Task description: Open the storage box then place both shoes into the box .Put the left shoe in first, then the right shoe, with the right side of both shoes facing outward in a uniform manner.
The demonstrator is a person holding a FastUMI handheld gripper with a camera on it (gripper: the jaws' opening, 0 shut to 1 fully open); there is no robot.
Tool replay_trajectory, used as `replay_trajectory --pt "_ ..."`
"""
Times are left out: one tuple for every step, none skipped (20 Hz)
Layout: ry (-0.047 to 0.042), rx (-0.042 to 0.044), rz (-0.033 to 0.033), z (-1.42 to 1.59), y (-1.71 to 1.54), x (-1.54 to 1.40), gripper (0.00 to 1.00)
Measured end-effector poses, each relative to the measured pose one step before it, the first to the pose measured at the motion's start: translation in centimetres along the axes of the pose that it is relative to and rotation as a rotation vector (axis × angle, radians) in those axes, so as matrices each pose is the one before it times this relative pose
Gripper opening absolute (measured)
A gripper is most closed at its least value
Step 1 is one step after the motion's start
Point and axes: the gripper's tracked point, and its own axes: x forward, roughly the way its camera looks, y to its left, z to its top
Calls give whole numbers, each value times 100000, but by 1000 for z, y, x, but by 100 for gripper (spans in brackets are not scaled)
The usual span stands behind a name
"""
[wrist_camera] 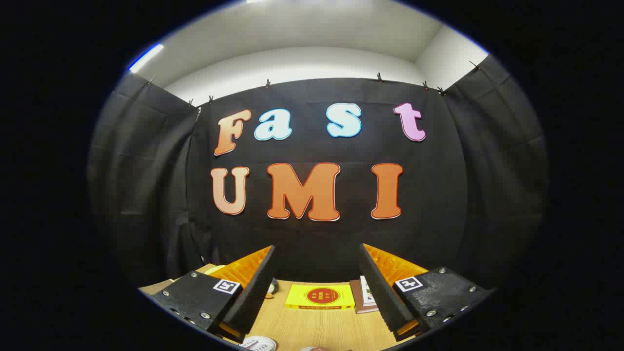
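Observation:
My gripper [317, 273] is held level above a wooden table [317, 324], its two fingers spread wide apart with nothing between them. Through the gap I look at the black cloth wall at the back. Just under the left finger, at the near edge of the table, part of a white shoe [257, 344] shows. A small sliver of something pale peeks up beside it [312, 348]; I cannot tell what it is.
A flat yellow box [320, 297] with a red round mark lies at the back of the table, beyond the fingers. Beside it, near the right finger, stands a small stack of books [364, 295]. A small round object [273, 286] sits by the left finger.

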Motion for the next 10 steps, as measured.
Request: replay_trajectory --pt "268 593 80 15 74 -20 99" --pt "543 581 110 -161 -27 88 99" --pt "539 357 194 -161 23 112 99" --pt "383 96 -241 -58 -76 12 99" --pt "-80 -124 -292 -12 9 113 99" --pt "-13 -130 -326 -45 48 52 99" --pt "0 28 73 -66 157 -3 99" --pt "-193 203 279 -16 230 -15 100" --pt "80 235 475 14 235 -11 99" --pt "156 -95 544 -128 195 -18 99"
